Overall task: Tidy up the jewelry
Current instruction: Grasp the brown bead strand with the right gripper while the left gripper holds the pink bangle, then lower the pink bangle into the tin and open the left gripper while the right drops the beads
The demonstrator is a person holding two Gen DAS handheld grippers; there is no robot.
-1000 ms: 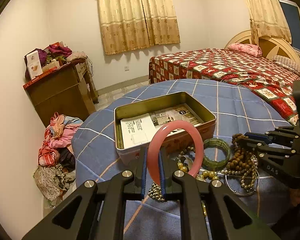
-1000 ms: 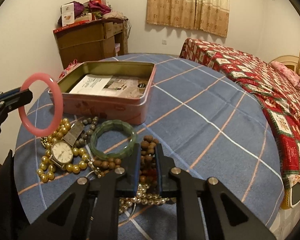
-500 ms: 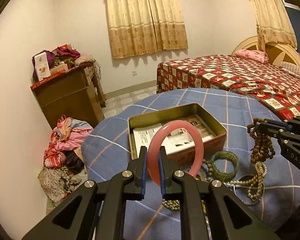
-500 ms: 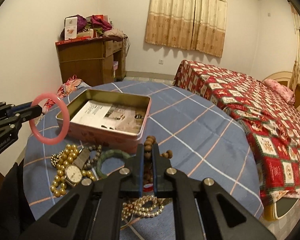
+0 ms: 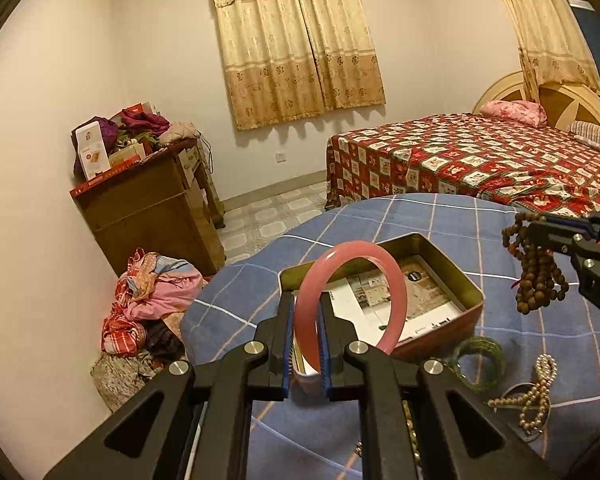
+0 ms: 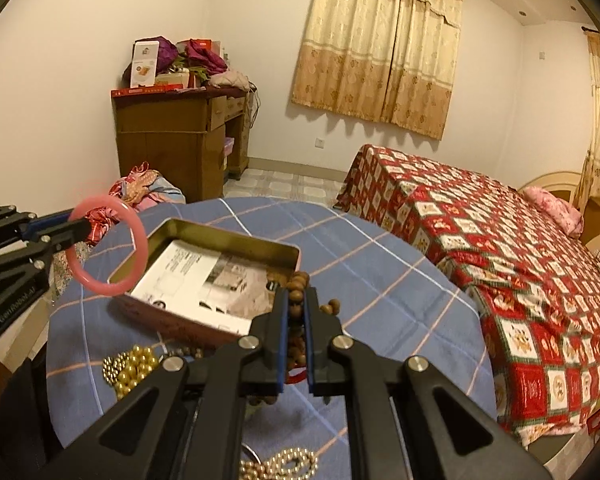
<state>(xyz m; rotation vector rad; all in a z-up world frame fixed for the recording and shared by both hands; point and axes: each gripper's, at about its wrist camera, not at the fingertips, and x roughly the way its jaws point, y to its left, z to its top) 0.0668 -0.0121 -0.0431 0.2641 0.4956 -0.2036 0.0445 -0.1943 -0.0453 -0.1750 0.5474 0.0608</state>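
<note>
Pink bangle (image 5: 350, 300) pinched upright in left hand-held gripper (image 5: 305, 344) — open tin (image 5: 470, 286) directly ahead, centre frame; wooden beads (image 6: 298, 300) clamped in right hand-held gripper (image 6: 296, 344) — tin just beyond.

We are viewing a bed (image 5: 480, 156) in a red patchwork cover, beige curtains (image 5: 296, 40), a cluttered wooden cabinet (image 6: 176, 136), and clothes (image 5: 152, 304) lying heaped on the floor.

The lower arc of the pink bangle (image 5: 352, 292) is hidden between the left gripper's fingers (image 5: 286, 334). The wooden bead string (image 6: 298, 312) is mostly covered by the right gripper (image 6: 296, 312). The gold bead necklace (image 6: 278, 466) is cut off by the bottom edge.
</note>
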